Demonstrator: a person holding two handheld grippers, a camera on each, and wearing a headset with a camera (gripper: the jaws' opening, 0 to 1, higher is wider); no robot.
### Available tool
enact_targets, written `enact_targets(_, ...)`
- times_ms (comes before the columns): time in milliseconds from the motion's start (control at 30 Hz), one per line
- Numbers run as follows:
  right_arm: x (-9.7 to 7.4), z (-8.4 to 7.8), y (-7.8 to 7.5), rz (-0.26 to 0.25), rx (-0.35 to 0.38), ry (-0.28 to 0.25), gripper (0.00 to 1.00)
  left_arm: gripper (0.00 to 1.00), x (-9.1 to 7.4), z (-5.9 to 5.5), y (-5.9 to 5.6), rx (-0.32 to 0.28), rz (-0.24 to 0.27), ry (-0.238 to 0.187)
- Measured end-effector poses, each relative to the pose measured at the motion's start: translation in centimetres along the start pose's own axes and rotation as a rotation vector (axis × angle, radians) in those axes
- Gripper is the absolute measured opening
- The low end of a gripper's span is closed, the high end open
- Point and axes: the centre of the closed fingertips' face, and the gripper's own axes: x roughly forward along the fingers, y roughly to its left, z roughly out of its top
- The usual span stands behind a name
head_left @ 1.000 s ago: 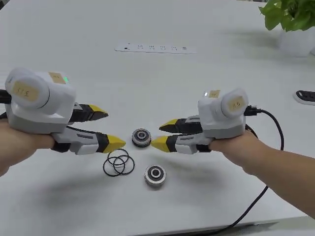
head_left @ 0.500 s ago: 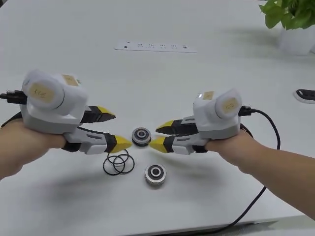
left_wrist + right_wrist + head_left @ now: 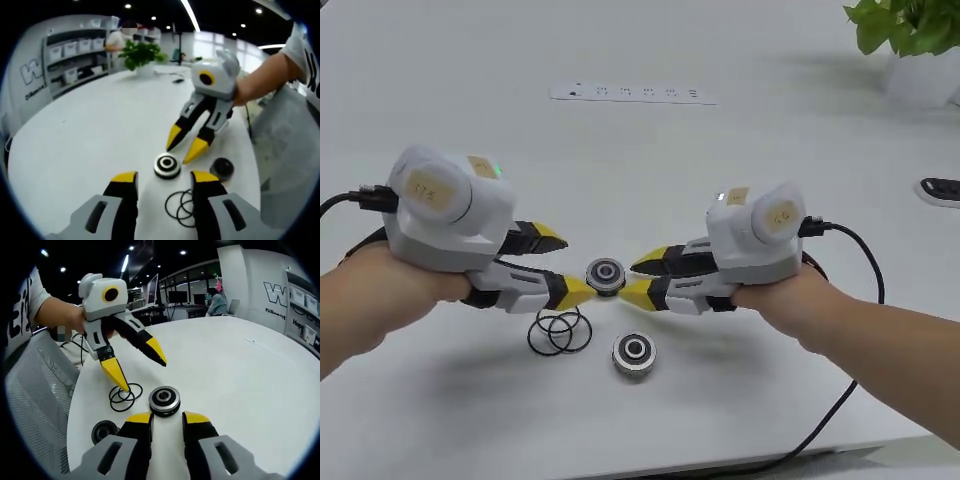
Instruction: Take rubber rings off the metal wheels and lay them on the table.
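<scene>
A metal wheel (image 3: 605, 274) with a dark rubber rim lies flat on the white table (image 3: 650, 160), between my two grippers. My left gripper (image 3: 574, 266) is open, its yellow tips just left of the wheel (image 3: 167, 165). My right gripper (image 3: 630, 279) is open with a narrower gap, its tips just right of the same wheel (image 3: 164, 399). Nothing sits between either pair of jaws. A second wheel (image 3: 634, 354) lies nearer to me. Loose black rubber rings (image 3: 560, 331) overlap on the table under the left gripper's lower finger.
A white power strip (image 3: 630, 94) lies at the far side. A potted plant (image 3: 910, 40) stands at the back right, with a black object (image 3: 940, 190) at the right edge. The right gripper's black cable (image 3: 865, 300) trails toward the front edge.
Both grippers have moved inward along the table, and their tips now flank the middle wheel closely. The wheels and the rings have not moved.
</scene>
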Motion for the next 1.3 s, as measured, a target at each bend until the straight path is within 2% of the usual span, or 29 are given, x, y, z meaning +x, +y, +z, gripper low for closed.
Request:
enact_targets(367, 0.4, -0.2, 0.1, 0.007, 0.012, -0.007, 0.17, 0.39, 0.9, -0.1, -0.4, -0.010, -0.024, 0.005)
enact_targets(633, 0.5, -0.3, 0.3, 0.011, 0.016, -0.012, 0.16, 0.35, 1.6, 0.3, -0.8, -0.028, -0.043, -0.015)
enact_targets(867, 0.5, -0.3, 0.4, 0.010, 0.023, -0.019, 0.16, 0.31, 2.0, -0.2, -0.7, -0.010, -0.047, 0.007)
enact_targets(1300, 0.5, -0.2, 0.3, 0.004, 0.029, -0.030, 0.15, 0.23, 2.7, 0.2, -0.6, 0.010, -0.038, -0.001)
